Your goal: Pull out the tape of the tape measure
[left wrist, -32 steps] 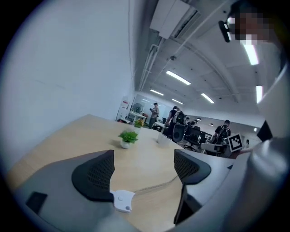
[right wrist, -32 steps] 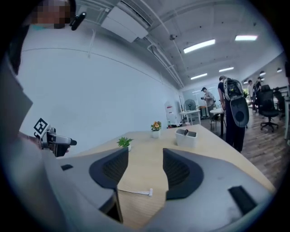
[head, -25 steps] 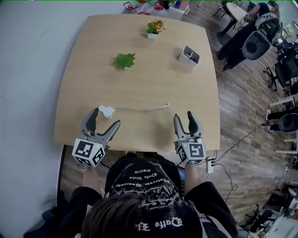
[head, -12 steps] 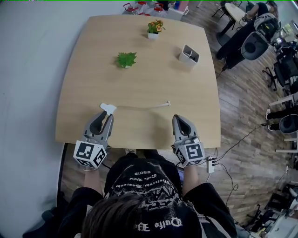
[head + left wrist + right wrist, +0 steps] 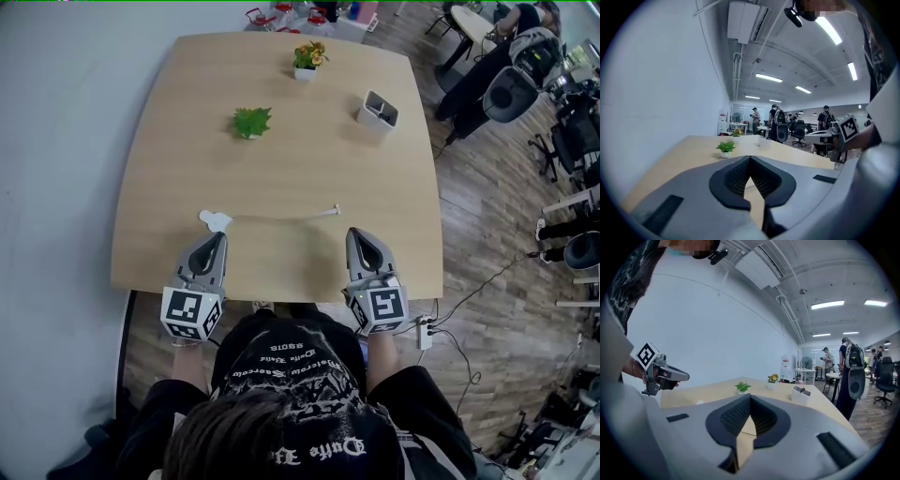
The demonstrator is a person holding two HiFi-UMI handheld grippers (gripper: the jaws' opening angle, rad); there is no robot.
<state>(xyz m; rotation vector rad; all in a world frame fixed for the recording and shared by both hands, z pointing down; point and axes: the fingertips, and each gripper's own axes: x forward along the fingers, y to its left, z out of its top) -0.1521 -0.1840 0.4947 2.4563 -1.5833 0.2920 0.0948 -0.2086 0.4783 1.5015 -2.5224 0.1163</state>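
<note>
The white tape measure [image 5: 215, 220] lies on the wooden table [image 5: 281, 159] near its front left, with a thin length of tape [image 5: 281, 218] drawn out rightward to its end hook [image 5: 336, 210]. My left gripper [image 5: 221, 236] sits just in front of the case without touching it. Its jaws are closing and meet at the tips with nothing between them [image 5: 750, 159]. My right gripper [image 5: 354, 234] rests at the front edge, below and to the right of the tape's end, shut and empty [image 5: 750, 397].
A small green plant [image 5: 251, 122] stands mid-left, a potted flower [image 5: 310, 54] at the far edge, and a white holder [image 5: 379, 111] at the far right. Office chairs [image 5: 511, 92] and people stand on the wooden floor to the right.
Both grippers' jaws went from wide open to shut with nothing in them. They drew back slightly toward the table's front edge. The tape measure stayed where it was.
</note>
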